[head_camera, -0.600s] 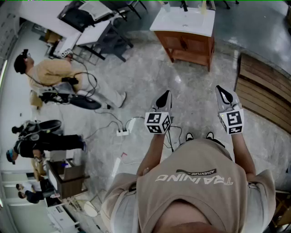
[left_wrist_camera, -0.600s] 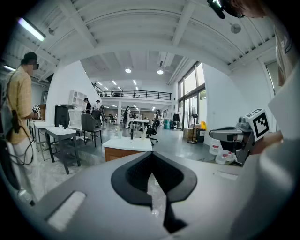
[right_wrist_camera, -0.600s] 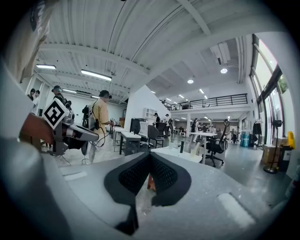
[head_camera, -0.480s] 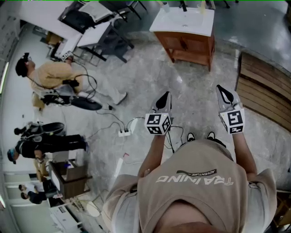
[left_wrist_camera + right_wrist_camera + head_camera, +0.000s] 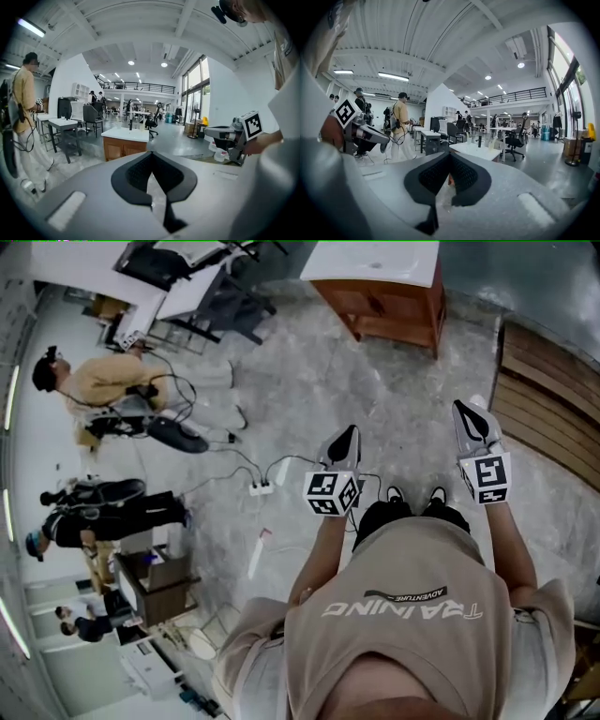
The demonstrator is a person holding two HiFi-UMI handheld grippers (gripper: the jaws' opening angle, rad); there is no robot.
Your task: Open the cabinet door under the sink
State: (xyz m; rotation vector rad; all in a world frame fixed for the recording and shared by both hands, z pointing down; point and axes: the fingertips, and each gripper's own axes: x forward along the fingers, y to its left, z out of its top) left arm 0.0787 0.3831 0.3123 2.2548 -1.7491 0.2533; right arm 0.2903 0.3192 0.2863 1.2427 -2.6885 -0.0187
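The wooden sink cabinet (image 5: 389,307) with a white basin top stands on the floor far ahead, at the top edge of the head view. Its doors look closed. It also shows in the left gripper view as the cabinet (image 5: 123,146), and in the right gripper view only its white top (image 5: 476,150) is plain. My left gripper (image 5: 344,437) and right gripper (image 5: 467,418) are held out side by side in the air, well short of it. Both are shut with nothing between the jaws, seen again as left gripper (image 5: 151,155) and right gripper (image 5: 450,158).
A person in a tan shirt (image 5: 103,385) stands at the left with cables. A power strip (image 5: 258,488) and cords lie on the floor ahead left of my feet. A wooden slatted platform (image 5: 553,427) runs along the right. Desks and chairs (image 5: 187,277) stand left of the cabinet.
The cabinet has slid toward the top edge of the head view and the floor has shifted as I step forward. Both grippers keep their pose and stay shut.
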